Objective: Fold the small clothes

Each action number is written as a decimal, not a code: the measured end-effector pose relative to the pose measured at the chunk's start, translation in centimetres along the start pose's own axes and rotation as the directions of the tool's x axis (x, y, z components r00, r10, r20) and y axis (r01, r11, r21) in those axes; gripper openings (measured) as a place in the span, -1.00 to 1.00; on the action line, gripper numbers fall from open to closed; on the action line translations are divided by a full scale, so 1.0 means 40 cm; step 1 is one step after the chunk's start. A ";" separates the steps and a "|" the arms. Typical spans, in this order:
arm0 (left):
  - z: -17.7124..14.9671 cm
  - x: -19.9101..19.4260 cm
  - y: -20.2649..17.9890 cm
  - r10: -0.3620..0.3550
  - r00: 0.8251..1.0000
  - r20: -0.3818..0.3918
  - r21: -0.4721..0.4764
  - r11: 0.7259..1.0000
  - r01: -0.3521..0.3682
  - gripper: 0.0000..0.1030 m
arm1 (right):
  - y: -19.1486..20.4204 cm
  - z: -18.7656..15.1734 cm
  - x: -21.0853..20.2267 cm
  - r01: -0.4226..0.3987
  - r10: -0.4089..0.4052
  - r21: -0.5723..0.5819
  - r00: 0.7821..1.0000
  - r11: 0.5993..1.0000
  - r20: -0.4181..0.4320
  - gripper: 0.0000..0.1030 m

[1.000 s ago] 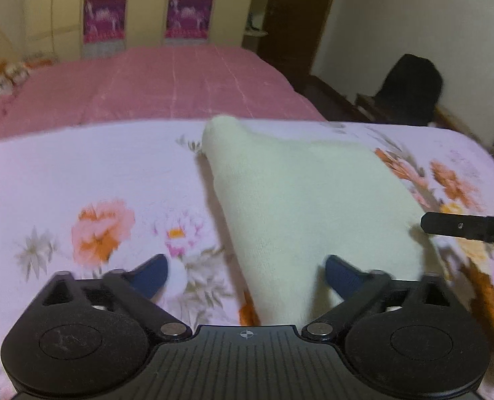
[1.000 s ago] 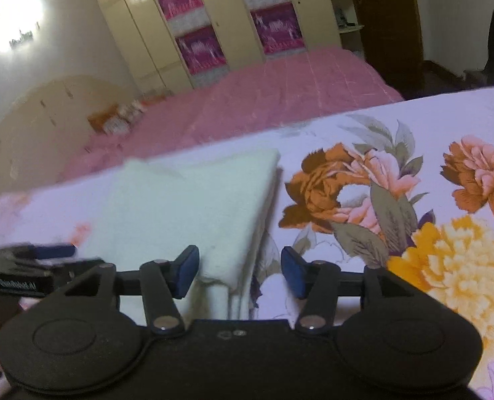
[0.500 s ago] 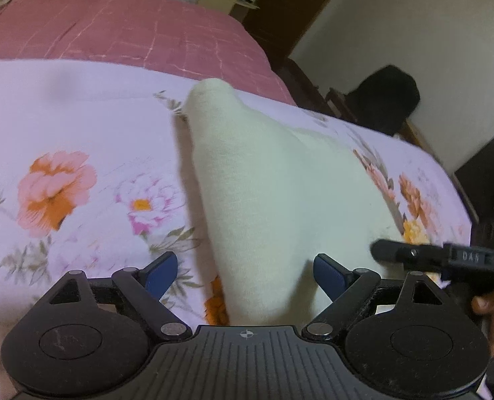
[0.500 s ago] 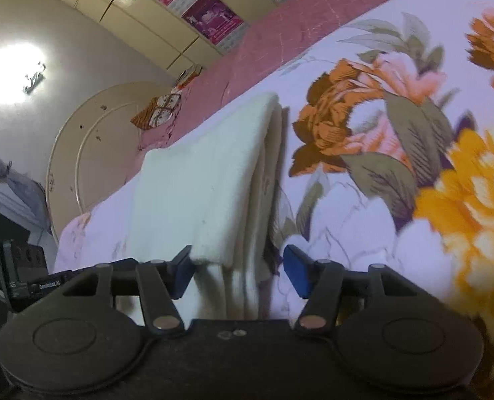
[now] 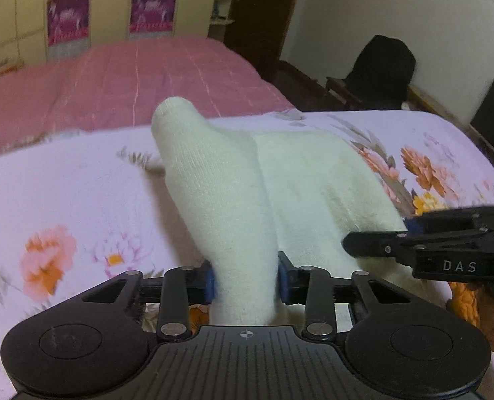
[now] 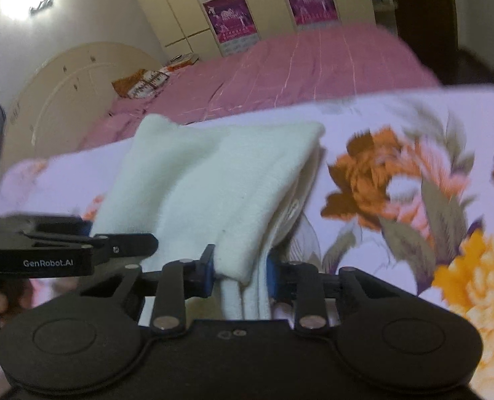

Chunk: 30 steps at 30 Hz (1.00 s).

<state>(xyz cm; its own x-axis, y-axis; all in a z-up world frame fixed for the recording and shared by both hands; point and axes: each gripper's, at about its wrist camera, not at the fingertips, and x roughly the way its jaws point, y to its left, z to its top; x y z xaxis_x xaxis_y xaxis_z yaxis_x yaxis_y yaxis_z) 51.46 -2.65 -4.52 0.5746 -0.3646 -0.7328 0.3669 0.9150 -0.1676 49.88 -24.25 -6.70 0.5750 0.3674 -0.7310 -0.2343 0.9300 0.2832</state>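
A cream knitted garment (image 5: 233, 200) lies folded on the floral sheet (image 5: 63, 200). My left gripper (image 5: 245, 281) is shut on the garment's near left edge, which rises in a ridge away from the jaws. My right gripper (image 6: 240, 271) is shut on the stacked layers of the same garment (image 6: 220, 180) at its near right corner. Each gripper shows in the other's view: the right one at the right of the left wrist view (image 5: 413, 246), the left one at the left of the right wrist view (image 6: 90, 250).
The floral sheet (image 6: 413, 183) covers the work surface, with a pink bedspread (image 5: 130, 76) behind it. Wardrobe doors (image 6: 263, 3) stand at the back. A dark chair (image 5: 380, 70) stands at the far right by the wall.
Both grippers have closed from open onto the garment's near edge. The left edge of the cloth has bunched up into a raised ridge.
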 end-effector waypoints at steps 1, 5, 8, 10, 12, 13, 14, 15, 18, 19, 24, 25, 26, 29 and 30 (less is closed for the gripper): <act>0.004 -0.012 -0.002 0.000 1.000 0.005 0.008 1.000 0.000 -0.33 | 0.015 0.000 -0.010 0.017 -0.017 -0.022 1.000 1.000 0.009 -0.46; 0.009 -0.091 0.011 0.012 0.999 0.033 0.022 1.000 -0.013 -0.34 | 0.071 0.010 -0.058 0.020 -0.017 -0.046 0.999 0.999 0.051 -0.47; 0.003 -0.163 0.044 0.042 0.998 0.055 0.034 0.998 -0.044 -0.34 | 0.139 0.022 -0.089 -0.008 0.014 -0.075 0.997 0.997 0.074 -0.47; -0.009 -0.210 0.082 0.062 0.996 0.061 0.036 0.997 -0.064 -0.34 | 0.191 0.037 -0.093 -0.025 0.033 -0.094 0.996 0.995 0.084 -0.47; -0.031 -0.257 0.127 0.089 0.994 0.057 0.036 0.995 -0.091 -0.34 | 0.247 0.034 -0.093 -0.047 0.056 -0.103 0.994 0.994 0.090 -0.47; -0.043 -0.277 0.147 0.103 0.993 0.053 0.033 0.994 -0.105 -0.34 | 0.276 0.029 -0.088 -0.060 0.069 -0.103 0.994 0.993 0.089 -0.47; -0.059 -0.299 0.173 0.122 0.991 0.046 0.029 0.992 -0.124 -0.34 | 0.296 0.025 -0.081 -0.069 0.078 -0.104 0.993 0.992 0.087 -0.46; -0.075 -0.317 0.199 0.139 0.990 0.038 0.024 0.990 -0.140 -0.34 | 0.327 0.017 -0.070 -0.081 0.090 -0.107 0.993 0.991 0.081 -0.46; -0.131 -0.369 0.274 0.190 0.982 0.007 -0.002 0.982 -0.190 -0.34 | 0.413 -0.004 -0.036 -0.128 0.135 -0.113 0.989 0.985 0.054 -0.46; -0.146 -0.382 0.294 0.202 0.979 -0.001 -0.009 0.979 -0.202 -0.34 | 0.443 -0.015 -0.023 -0.146 0.152 -0.114 0.987 0.983 0.042 -0.46; -0.238 -0.433 0.375 0.235 0.971 -0.046 -0.050 0.970 -0.237 -0.34 | 0.548 -0.060 0.031 -0.219 0.218 -0.099 0.976 0.971 -0.020 -0.46; -0.257 -0.440 0.393 0.235 0.970 -0.057 -0.066 0.969 -0.239 -0.34 | 0.562 -0.067 0.036 -0.229 0.227 -0.099 0.973 0.968 -0.030 -0.46; -0.271 -0.438 0.402 0.233 0.970 -0.066 -0.078 0.968 -0.237 -0.34 | 0.577 -0.077 0.046 -0.236 0.233 -0.100 0.972 0.967 -0.042 -0.46; -0.317 -0.418 0.427 0.215 0.972 -0.092 -0.128 0.966 -0.226 -0.31 | 0.601 -0.096 0.066 -0.241 0.234 -0.093 0.969 0.966 -0.076 -0.46; -0.332 -0.408 0.427 0.214 0.972 -0.095 -0.142 0.964 -0.226 -0.26 | 0.603 -0.102 0.072 -0.236 0.229 -0.086 0.969 0.968 -0.090 -0.46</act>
<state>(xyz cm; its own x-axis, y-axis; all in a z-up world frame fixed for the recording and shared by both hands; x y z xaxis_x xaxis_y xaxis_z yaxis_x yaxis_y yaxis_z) 38.64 21.21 -4.17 0.5677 -0.1419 -0.8109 0.1195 0.9888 -0.0894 42.70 -0.79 -4.52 0.4334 0.5680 -0.6997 -0.4301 0.8126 0.3932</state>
